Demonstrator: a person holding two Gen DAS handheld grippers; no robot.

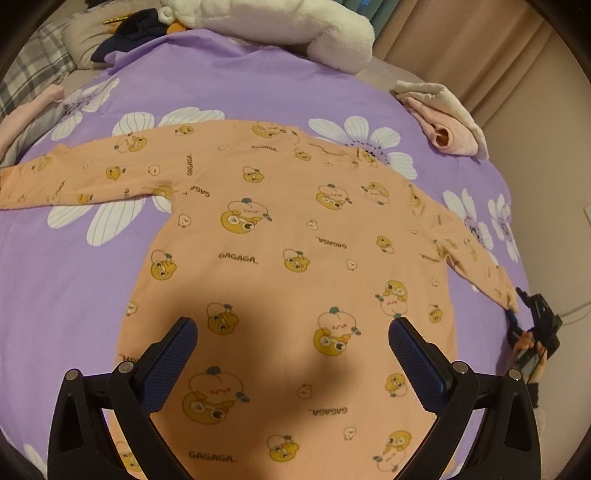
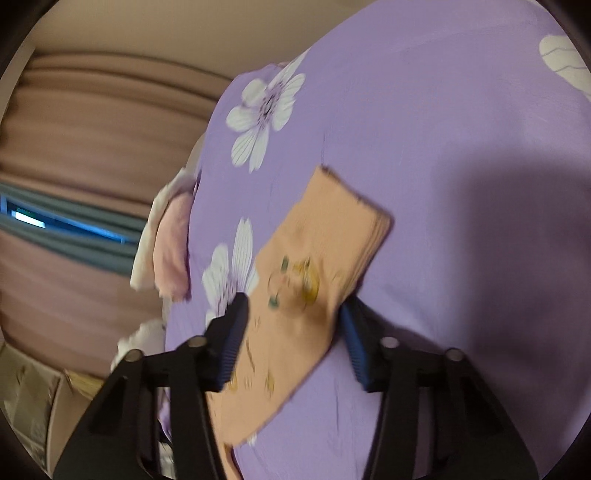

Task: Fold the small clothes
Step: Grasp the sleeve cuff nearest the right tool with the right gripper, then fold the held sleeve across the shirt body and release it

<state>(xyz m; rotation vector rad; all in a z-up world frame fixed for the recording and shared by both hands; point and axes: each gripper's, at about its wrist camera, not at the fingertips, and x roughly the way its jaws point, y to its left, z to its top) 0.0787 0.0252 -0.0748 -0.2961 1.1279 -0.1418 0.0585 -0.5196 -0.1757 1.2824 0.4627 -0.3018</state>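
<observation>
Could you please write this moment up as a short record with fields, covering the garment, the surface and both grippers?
garment: orange long-sleeved top with a cartoon print, spread flat, both sleeves out
surface: purple floral bedsheet
left gripper: open, above the top's lower body, holding nothing
right gripper: open, straddling the right sleeve near its cuff; contact unclear, view blurred
other items: folded pink and cream clothes at the bed's edge; white plush blanket at the far end
fold progress: none visible
</observation>
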